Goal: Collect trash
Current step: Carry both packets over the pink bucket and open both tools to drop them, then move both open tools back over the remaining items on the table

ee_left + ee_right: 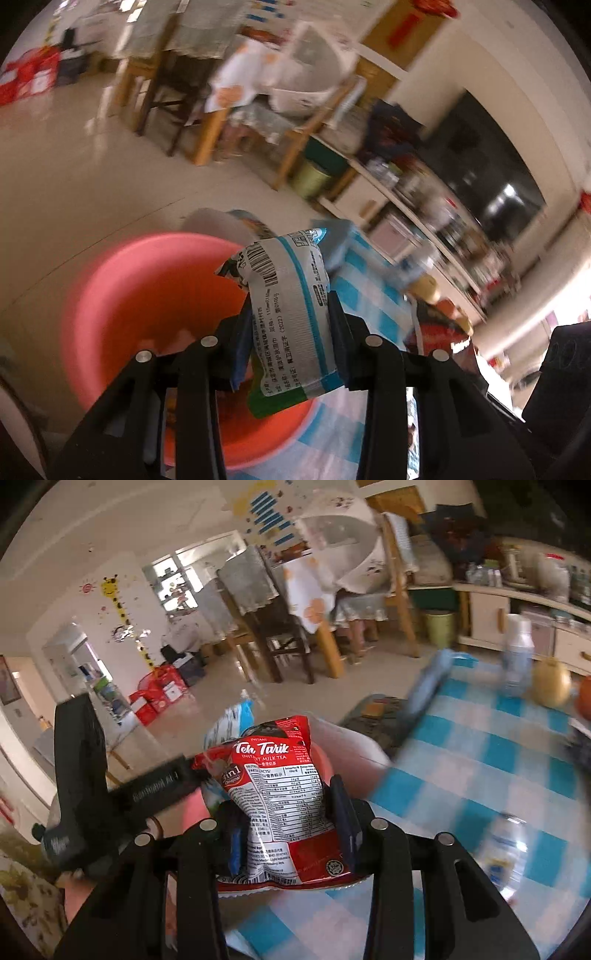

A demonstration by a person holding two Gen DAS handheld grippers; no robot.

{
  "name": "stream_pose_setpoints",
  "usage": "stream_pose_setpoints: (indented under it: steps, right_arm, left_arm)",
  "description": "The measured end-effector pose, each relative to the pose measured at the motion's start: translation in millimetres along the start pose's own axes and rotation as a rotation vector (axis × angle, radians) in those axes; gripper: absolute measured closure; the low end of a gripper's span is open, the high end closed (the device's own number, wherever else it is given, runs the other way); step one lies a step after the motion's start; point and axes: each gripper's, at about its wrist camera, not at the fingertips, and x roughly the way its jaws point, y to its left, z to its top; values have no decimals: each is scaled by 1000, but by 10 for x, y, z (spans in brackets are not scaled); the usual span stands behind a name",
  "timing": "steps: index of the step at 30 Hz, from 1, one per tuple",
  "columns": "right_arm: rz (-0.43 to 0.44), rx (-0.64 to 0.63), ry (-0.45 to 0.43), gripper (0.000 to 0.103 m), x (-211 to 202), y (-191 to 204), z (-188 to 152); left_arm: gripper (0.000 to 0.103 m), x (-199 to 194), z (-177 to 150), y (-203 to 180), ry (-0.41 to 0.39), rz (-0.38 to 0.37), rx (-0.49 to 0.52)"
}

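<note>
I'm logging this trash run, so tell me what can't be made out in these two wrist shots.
- Left wrist: pink basin contents, hidden by the left gripper and its white and blue packet.
- Left wrist: shelf items against the wall, motion-blurred.
- Right wrist: clear bottle label, blurred.
- Right wrist: orange object, cut off by the edge.
- Right wrist: red Teh Tarik packet bottom, behind the right gripper.

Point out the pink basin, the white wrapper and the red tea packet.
pink basin (147,280), left wrist view, inner wall.
white wrapper (291,306), left wrist view, printed face.
red tea packet (280,794), right wrist view, nutrition panel.
</note>
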Motion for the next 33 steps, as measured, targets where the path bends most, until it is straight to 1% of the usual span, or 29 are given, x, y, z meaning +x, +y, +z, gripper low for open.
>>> stream_pose_setpoints:
  steps: [3, 4, 5, 6, 7, 8, 9, 10, 12, 14, 15, 17, 20, 22, 28, 29, 31, 33]
  right_arm:
    - [21, -1, 35, 60, 268, 87, 42]
    - [20, -5, 56, 60, 368, 107, 35]
    - [15, -1, 60, 52, 419, 121, 7]
    - [10, 6, 59, 40, 435, 104, -4]
    - [5, 16, 46, 36, 405, 82, -23]
    - [-2, 20, 35, 30, 356, 58, -39]
    - [-16, 22, 23, 25, 300, 42, -59]
    - [-38, 16, 5, 22, 207, 15, -82]
    - [-79, -2, -19, 16, 73, -54, -111]
    - [-133, -29, -45, 16, -110, -118, -182]
    - [-149, -36, -53, 15, -177, -141, -220]
    - [-189, -45, -70, 13, -334, -206, -299]
    - [-232, -49, -78, 12, -526, -307, -446]
    - [-260, -50, -72, 12, -609, -373, -542]
    - [-312, -51, -73, 10, -859, -505, -799]
    - [-320, -45, -76, 9, -910, -548, -839]
    - [-329, -28, -80, 9, -997, -616, -892]
    - [-339, -15, -83, 9, -1077, -660, -938]
  left_arm:
    - [63, 16, 42, 149, -8, 66, -44]
    - [59, 19, 59, 186, -12, 88, -58]
    - [52, 11, 75, 221, -24, 106, -70]
    - [47, -1, 91, 229, -36, 119, -71]
    - [36, -21, 104, 227, -53, 137, -68]
    - [29, -47, 120, 212, -77, 158, -59]
    - [27, -73, 123, 187, -103, 171, -45]
    - [25, -110, 120, 163, -130, 173, -29]
    - [22, -169, 112, 88, -181, 162, 5]
    - [13, -217, 96, -38, -240, 154, 75]
    - [12, -233, 75, -134, -275, 151, 128]
    - [12, -256, 16, -292, -296, 140, 198]
    - [12, -191, -50, -490, -257, 84, 249]
    - [12, -175, -113, -572, -232, 73, 273]
    - [12, -97, -322, -923, -132, 18, 388]
    - [12, -64, -355, -976, -105, 7, 398]
    - [12, -14, -420, -1047, -62, -37, 394]
    - [12, 31, -476, -1116, -48, -65, 401]
